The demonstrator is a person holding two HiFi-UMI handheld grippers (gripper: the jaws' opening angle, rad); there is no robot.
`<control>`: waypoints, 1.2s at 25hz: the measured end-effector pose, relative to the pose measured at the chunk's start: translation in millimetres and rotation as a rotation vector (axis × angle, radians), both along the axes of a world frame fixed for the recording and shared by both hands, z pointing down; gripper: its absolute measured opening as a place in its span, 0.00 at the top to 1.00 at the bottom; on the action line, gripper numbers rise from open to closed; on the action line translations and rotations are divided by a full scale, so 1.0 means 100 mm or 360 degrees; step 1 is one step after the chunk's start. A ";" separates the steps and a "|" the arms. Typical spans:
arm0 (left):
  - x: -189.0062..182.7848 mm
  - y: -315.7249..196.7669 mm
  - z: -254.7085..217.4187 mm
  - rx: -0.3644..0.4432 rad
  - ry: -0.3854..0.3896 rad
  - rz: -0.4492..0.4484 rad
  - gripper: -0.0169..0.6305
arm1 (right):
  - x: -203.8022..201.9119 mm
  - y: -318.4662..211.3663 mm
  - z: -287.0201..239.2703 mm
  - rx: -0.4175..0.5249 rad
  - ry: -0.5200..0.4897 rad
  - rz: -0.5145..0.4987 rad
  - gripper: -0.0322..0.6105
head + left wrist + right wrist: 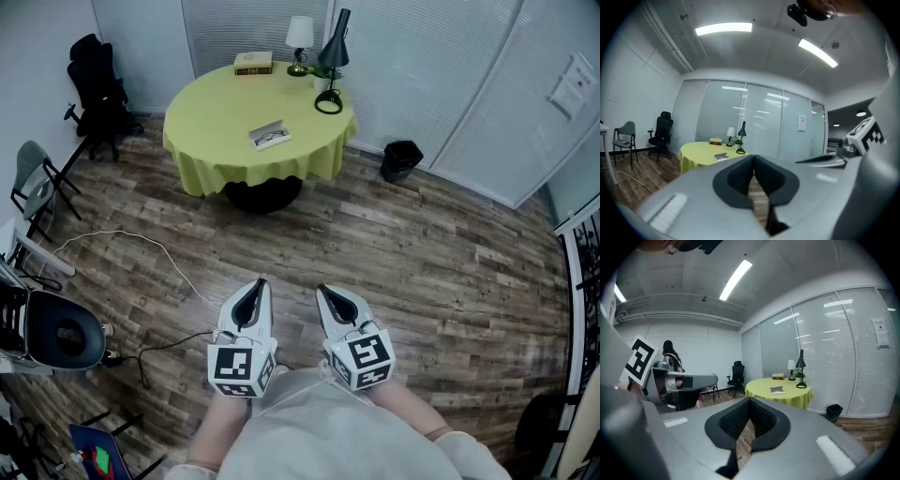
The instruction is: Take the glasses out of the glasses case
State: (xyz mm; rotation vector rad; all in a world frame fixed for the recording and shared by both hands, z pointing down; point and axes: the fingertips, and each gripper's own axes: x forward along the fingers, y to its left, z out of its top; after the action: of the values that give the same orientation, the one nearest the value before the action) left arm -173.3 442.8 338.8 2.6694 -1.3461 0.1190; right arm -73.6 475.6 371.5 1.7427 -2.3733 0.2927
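Observation:
An open glasses case (270, 135) with glasses in it lies on the round table with a yellow cloth (206, 131), far ahead of me across the floor. It shows small in the left gripper view as the case (721, 156) and in the right gripper view as the case (776, 390). My left gripper (262, 283) and right gripper (321, 291) are held side by side close to my body, both shut and empty, their jaws meeting at the tips (753, 157) (749, 401). Both point toward the table, well short of it.
On the table stand a book (253, 63), a white-shaded lamp (299, 42) and a black desk lamp (332, 61). A black bin (400, 159) sits right of the table. Chairs (94, 80) and a cable (131, 253) occupy the left side; wooden floor lies between.

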 end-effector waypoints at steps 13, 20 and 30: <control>-0.28 -0.20 0.06 -0.0017 -0.0003 0.0035 0.96 | -0.27 -0.21 0.09 -0.0057 -0.0060 0.0036 0.95; -0.49 -0.33 0.26 -0.0089 -0.0015 0.0066 0.96 | -0.47 -0.33 0.27 -0.0132 -0.0098 0.0082 0.95; -0.42 -0.71 0.54 -0.0151 -0.0052 0.0026 0.96 | -0.34 -0.82 0.49 -0.0222 -0.0024 0.0031 0.95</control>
State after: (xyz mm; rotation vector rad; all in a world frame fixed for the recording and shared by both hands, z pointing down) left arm -215.1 371.6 393.0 2.6106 -1.2944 0.2238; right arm -107.3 394.0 420.6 1.7067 -2.2872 0.4638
